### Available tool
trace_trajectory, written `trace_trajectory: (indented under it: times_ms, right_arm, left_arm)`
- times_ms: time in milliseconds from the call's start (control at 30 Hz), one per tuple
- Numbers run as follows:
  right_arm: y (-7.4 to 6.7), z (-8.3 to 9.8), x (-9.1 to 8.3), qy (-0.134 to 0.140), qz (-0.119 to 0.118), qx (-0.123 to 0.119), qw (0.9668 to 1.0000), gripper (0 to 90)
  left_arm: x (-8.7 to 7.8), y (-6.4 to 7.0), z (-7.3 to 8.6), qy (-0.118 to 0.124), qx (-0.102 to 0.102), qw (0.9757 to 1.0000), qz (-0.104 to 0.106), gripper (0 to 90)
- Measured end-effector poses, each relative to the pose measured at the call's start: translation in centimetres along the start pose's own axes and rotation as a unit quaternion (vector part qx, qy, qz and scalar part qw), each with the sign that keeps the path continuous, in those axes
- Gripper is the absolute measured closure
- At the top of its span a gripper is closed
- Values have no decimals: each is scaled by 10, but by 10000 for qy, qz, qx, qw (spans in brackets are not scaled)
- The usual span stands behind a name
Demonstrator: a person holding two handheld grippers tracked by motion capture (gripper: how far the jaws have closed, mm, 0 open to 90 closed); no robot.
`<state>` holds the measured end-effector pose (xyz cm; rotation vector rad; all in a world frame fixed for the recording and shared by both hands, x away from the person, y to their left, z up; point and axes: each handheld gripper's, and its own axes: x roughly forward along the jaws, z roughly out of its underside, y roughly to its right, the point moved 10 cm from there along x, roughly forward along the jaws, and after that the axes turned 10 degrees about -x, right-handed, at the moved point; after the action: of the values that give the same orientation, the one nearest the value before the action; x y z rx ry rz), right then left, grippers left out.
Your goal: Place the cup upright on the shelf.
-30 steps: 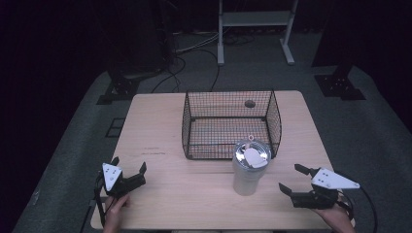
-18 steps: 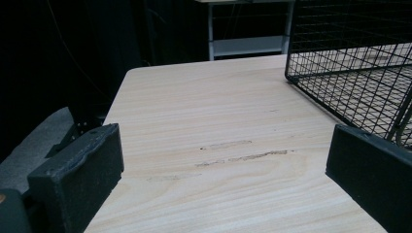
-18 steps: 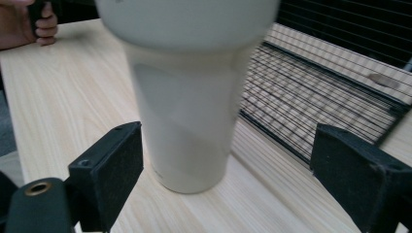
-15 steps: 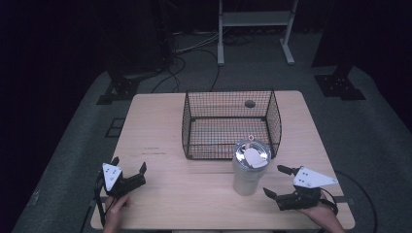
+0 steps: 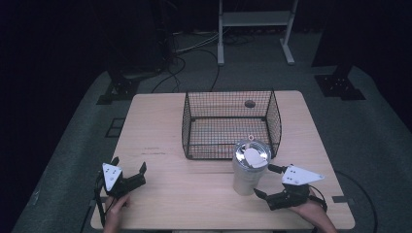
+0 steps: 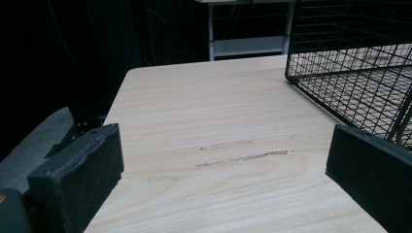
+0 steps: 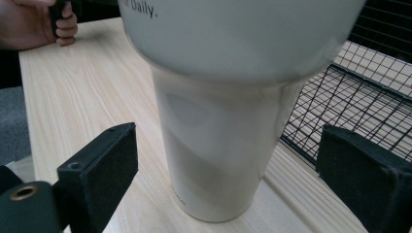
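Tumbler first: the tall cream-white tumbler with a shiny silver lid (image 5: 249, 167) stands upright on the pale wooden table (image 5: 160, 121), lower right of centre in the high view, just in front of the black wire basket (image 5: 228, 124) and very near or touching its front right corner; I cannot tell which. In the right gripper view its narrow base (image 7: 214, 189) sits on the wood at bottom centre, with the wider upper body swelling across the top of the frame and printed lettering at upper left.

The right gripper (image 5: 273, 183) lies low at the lower right of the high view, spread wide and empty, one black pad (image 7: 99, 167) to each side of the tumbler's base without touching it. The step in hand looks like a grasp of the tumbler. To do it well, I would slide the gripper forward until the narrow lower body sits deep between the pads, keep the gripper level so both pads meet the wall squarely, and close evenly. The body tapers and looks smooth, so a grip too low or too light may let it slip or tip. The basket wire close behind the far pad could snag, so that pad needs watching.

The left gripper (image 5: 130, 172) rests at the lower left of the high view, well apart from the tumbler, likewise wide apart with nothing between its pads but bare table.
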<state>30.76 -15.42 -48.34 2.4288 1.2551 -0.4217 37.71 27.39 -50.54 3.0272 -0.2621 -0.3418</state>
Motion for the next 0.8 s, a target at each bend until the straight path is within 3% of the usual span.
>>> trace_trajectory:
  times_ms: [333, 800]
  right_arm:
    - [2, -8, 17, 122, 26, 92, 9999, 72]
    - [3, -21, 37, 520, 134, 174, 9984, 69]
  left_arm:
    - [0, 0, 0, 1, -11, 10000, 18, 0]
    - [0, 0, 0, -1, -24, 10000, 38, 0]
